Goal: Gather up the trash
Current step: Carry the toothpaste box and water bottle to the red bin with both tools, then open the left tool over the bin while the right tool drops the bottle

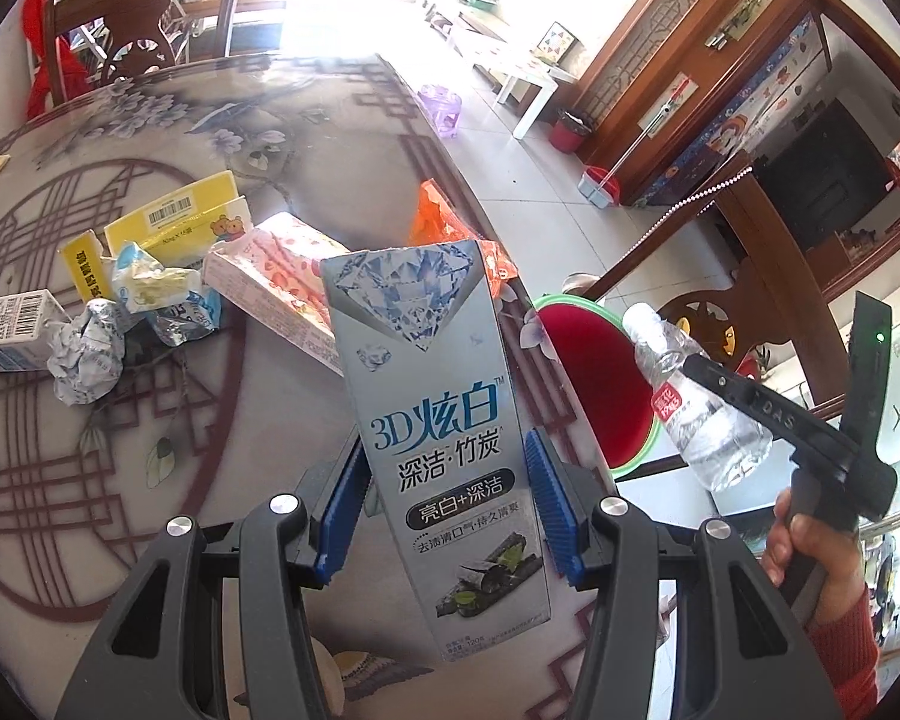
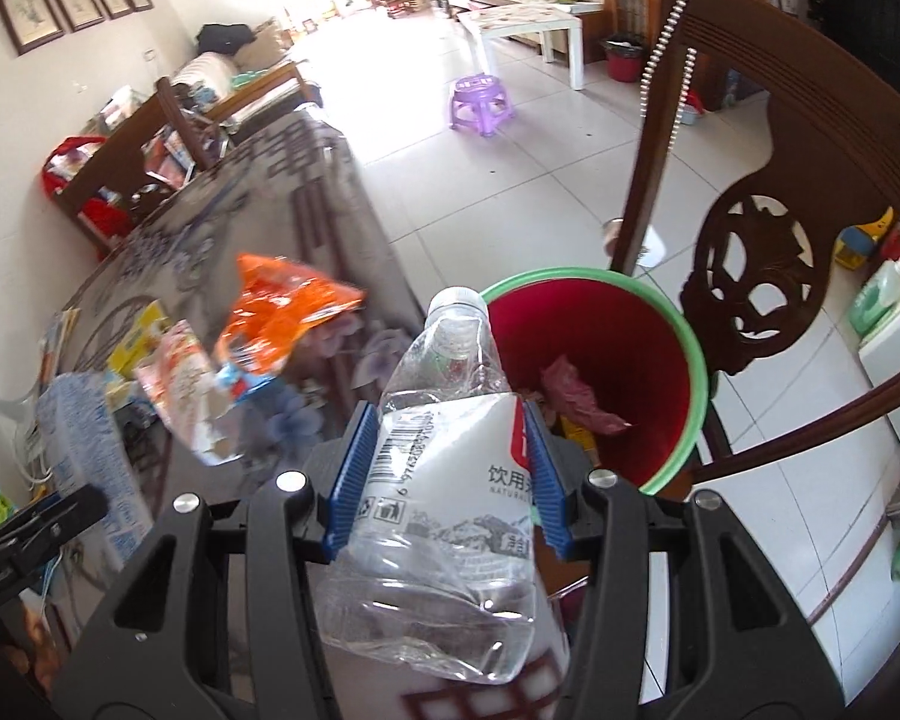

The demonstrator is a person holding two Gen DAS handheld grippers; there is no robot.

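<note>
Mid-carry, 2 items. My left gripper [image 1: 447,504] clamps toothpaste box [image 1: 444,420] over table [image 1: 222,120]; right gripper [image 2: 444,474] clamps crushed bottle [image 2: 450,480] near red bin [image 2: 684,360]. Next: center over the bin, release.

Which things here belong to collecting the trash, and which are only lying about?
Belong to the job:
- grey toothpaste carton, in left gripper
- crushed clear plastic bottle, in right gripper
- red bin with green rim
- orange snack wrapper

Lying about:
- purple plastic stool
- dark carved wooden chair
</note>
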